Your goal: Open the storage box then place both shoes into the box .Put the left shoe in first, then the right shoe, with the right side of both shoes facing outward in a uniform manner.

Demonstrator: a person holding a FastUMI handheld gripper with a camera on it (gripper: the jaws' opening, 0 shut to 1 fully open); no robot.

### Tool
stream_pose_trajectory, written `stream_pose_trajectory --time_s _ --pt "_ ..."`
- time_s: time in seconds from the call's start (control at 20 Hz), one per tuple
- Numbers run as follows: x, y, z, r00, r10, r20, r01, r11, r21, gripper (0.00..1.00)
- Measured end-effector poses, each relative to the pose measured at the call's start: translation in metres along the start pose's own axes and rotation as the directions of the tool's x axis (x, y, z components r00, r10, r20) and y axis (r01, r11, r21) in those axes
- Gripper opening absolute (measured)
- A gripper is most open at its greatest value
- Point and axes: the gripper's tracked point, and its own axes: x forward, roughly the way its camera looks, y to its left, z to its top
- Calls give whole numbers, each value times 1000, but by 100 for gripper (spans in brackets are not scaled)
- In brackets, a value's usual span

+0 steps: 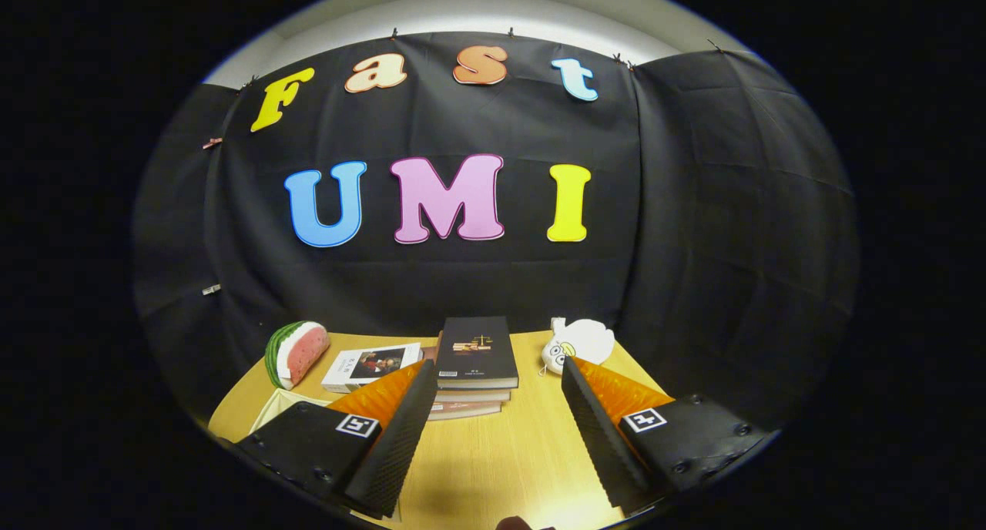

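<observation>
The tool (493, 414) is wide open, holding nothing; beyond it on the worktop (493, 461): three stacked books (475, 360), one watermelon slice (296, 353), one white plush toy (578, 343)

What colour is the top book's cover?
Black, seen in the gripper view; tool open.

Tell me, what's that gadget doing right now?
Hand-held gripper open, holding nothing, over bare table. Book stack just ahead. Watermelon toy, white plush beyond.
</observation>
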Motion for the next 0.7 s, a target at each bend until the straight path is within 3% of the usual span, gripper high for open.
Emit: stream_pose_trajectory --time_s 0.7 --pt "10 -2 0 998 67 13 -66 996 -60 99"
